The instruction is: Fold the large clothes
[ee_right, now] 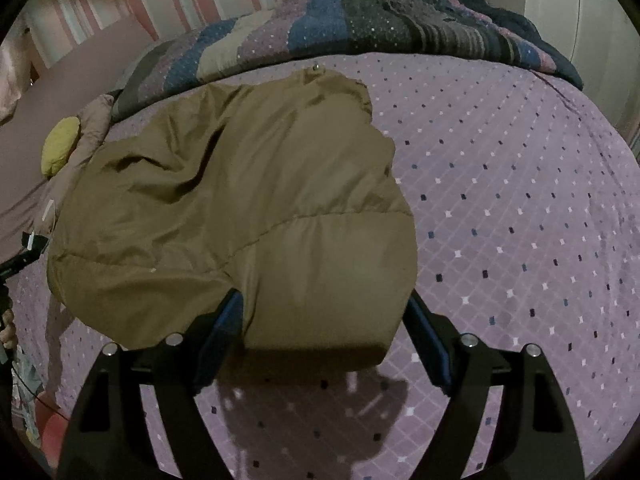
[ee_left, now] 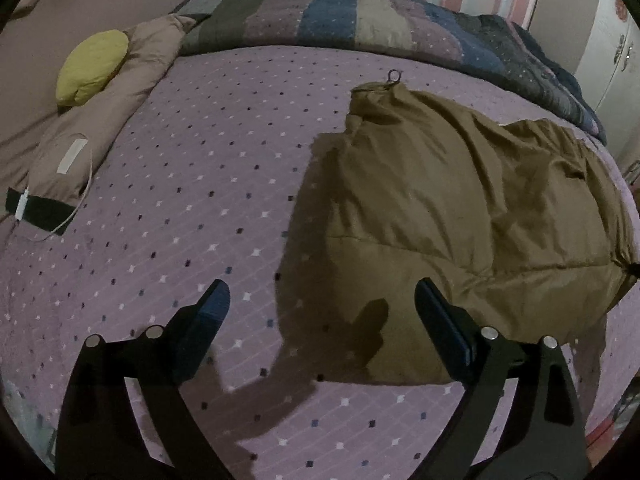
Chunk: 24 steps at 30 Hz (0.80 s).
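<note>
A brown padded jacket (ee_left: pixel 460 208) lies folded in a thick bundle on the purple dotted bedspread (ee_left: pixel 180 168). A small loop sticks out at its far end. My left gripper (ee_left: pixel 320 286) hangs open above the bedspread at the bundle's near left corner. Its right finger (ee_left: pixel 440 320) overlaps the jacket's edge and nothing sits between the pads. In the right wrist view the jacket (ee_right: pixel 240 208) fills the left half. My right gripper (ee_right: pixel 324 296) stands open, wide, with the bundle's near folded end between its fingers. That end rests on the bedspread (ee_right: pixel 520 208).
A striped quilt (ee_left: pixel 360 20) is bunched along the far side of the bed. At the left lie a tan pillow (ee_left: pixel 104 120), a yellow-green cushion (ee_left: pixel 92 66) and a black item with a white cable (ee_left: pixel 36 210). A white cupboard (ee_left: pixel 616 64) stands at the far right.
</note>
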Motion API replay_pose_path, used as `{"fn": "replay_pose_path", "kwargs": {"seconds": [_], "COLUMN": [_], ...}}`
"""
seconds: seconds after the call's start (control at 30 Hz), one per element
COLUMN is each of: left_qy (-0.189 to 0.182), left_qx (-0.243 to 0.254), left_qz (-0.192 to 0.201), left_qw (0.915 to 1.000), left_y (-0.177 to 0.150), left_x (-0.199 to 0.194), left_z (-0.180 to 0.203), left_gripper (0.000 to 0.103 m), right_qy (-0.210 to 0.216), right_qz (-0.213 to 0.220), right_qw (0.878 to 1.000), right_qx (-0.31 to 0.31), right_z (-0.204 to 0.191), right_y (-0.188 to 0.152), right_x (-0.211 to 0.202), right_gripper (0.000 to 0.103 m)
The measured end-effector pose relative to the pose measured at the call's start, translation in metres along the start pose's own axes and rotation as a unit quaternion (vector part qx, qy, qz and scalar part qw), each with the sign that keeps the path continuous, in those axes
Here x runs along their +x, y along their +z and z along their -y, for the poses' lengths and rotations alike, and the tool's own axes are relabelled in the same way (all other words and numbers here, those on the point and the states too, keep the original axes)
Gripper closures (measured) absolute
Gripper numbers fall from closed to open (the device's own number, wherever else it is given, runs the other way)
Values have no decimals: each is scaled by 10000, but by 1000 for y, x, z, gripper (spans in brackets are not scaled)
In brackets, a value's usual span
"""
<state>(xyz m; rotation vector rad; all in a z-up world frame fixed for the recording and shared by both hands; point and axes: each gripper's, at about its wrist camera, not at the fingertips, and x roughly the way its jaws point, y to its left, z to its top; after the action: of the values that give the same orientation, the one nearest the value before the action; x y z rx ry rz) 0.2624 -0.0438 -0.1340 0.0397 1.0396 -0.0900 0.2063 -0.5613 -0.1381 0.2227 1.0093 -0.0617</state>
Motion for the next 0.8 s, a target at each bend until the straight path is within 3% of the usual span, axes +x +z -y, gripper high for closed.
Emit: {"fn": "replay_pose_path", "kwargs": {"seconds": [0.13, 0.23, 0.4, 0.47, 0.5, 0.6, 0.8], "left_qy": [173, 179, 298, 329, 372, 400, 400], "left_qx": [113, 183, 374, 436, 458, 393, 451], "left_qz": [-56, -61, -79, -168, -246, -414, -365], "left_qw": [9998, 9997, 9988, 9984, 9980, 9976, 9975], "left_y": [-1, 0, 0, 0, 0, -3, -12], "left_x": [5, 8, 12, 20, 27, 47, 64], "left_z": [9, 25, 48, 53, 54, 50, 52], "left_gripper": [11, 23, 34, 37, 39, 39, 33], "right_qy": [-28, -282, -699, -753, -839, -1064, -858], "right_qz": [363, 480, 513, 375, 253, 67, -91], "right_qw": [9993, 9985, 9960, 9960, 9956, 9938, 9960], "right_qx": [54, 6, -230, -295, -320, -317, -218], "right_z": [0, -6, -22, -24, -24, -18, -6], "right_y": [2, 6, 6, 5, 4, -5, -16], "right_x": [-17, -17, -3, 8, 16, 35, 57], "right_gripper": [16, 16, 18, 33, 35, 35, 33]}}
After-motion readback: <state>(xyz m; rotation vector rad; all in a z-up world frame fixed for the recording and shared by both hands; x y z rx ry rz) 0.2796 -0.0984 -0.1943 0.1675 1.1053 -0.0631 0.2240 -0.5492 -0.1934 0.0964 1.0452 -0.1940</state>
